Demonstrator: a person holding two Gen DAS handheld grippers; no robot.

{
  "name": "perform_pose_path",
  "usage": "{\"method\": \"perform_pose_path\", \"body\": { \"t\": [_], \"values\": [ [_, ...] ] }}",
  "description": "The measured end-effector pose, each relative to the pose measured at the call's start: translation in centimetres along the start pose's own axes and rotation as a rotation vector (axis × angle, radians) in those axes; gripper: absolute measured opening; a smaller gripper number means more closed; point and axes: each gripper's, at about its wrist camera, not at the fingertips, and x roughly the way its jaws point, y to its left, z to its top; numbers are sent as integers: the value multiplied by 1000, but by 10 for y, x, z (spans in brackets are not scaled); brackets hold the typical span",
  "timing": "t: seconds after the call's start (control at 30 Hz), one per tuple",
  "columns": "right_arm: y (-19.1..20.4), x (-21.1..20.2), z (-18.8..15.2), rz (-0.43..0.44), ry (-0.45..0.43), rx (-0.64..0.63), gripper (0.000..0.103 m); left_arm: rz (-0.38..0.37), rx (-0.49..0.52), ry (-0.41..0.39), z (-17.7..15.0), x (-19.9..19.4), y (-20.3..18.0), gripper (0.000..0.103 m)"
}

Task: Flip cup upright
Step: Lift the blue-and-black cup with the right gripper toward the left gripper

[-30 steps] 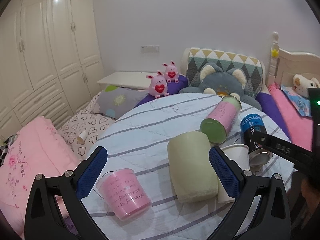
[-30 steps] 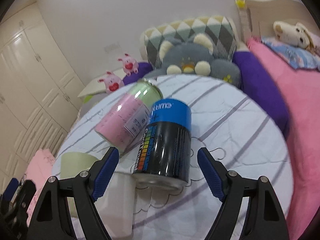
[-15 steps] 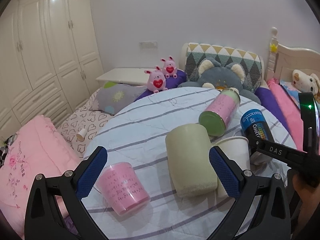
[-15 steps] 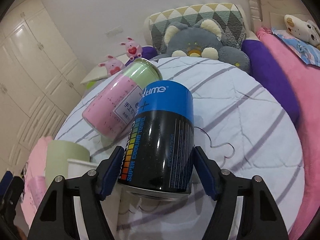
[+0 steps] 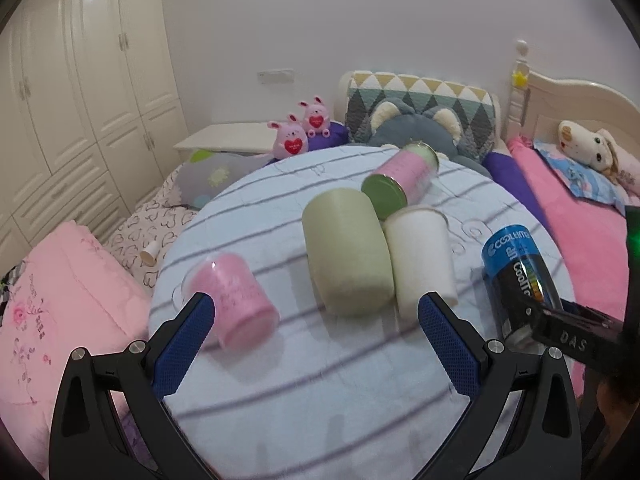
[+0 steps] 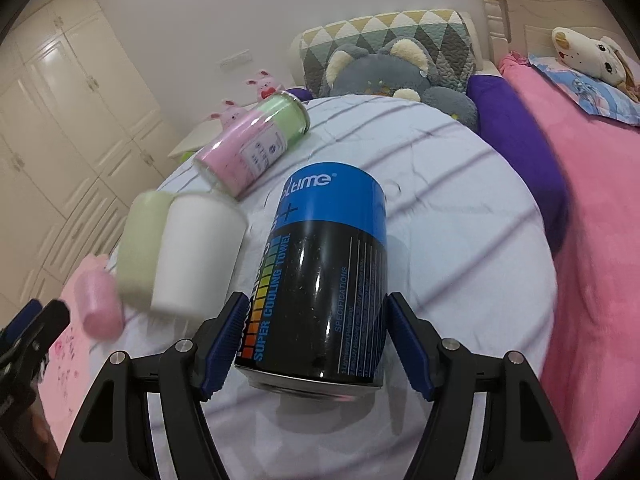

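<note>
A round table [image 5: 280,420] covered in a pale striped cloth fills the middle of both views, with a bed [image 5: 592,248] under a pink blanket to its right and white wardrobes [image 5: 80,100] to the left. A large grey bear cushion [image 6: 384,72] sits past the far edge of the table.

On the cloth, a green cup [image 5: 346,256] lies on its side, touching a white cup [image 5: 422,256] that also lies on its side just to its right. A pink and green can [image 5: 400,178] lies behind them, its green end against the two cups. A smaller pink cup [image 5: 236,296] lies tipped over near the left edge, well apart from the others.

The right gripper [image 6: 312,344] has its blue pads pressed against both sides of a black and blue can [image 6: 324,280], near the right edge of the table. The left gripper [image 5: 316,344] is spread wide and holds nothing, with the green and white cups lying beyond its fingertips.
</note>
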Motion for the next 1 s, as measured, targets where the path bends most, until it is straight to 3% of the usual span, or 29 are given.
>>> {"method": "perform_pose_path", "body": {
  "t": [0.17, 0.43, 0.57, 1.0],
  "values": [
    [10, -21, -31, 23, 11, -27, 71, -38, -18, 24, -18, -20, 6, 103],
    [50, -33, -68, 131, 45, -113, 71, -6, -37, 9, -31, -43, 25, 103],
    [73, -22, -68, 172, 62, -157, 71, 14, -43, -4, -30, -47, 32, 103],
    [78, 11, -48, 85, -20, -83, 71, 30, -50, 14, -23, -30, 39, 103]
  ]
}}
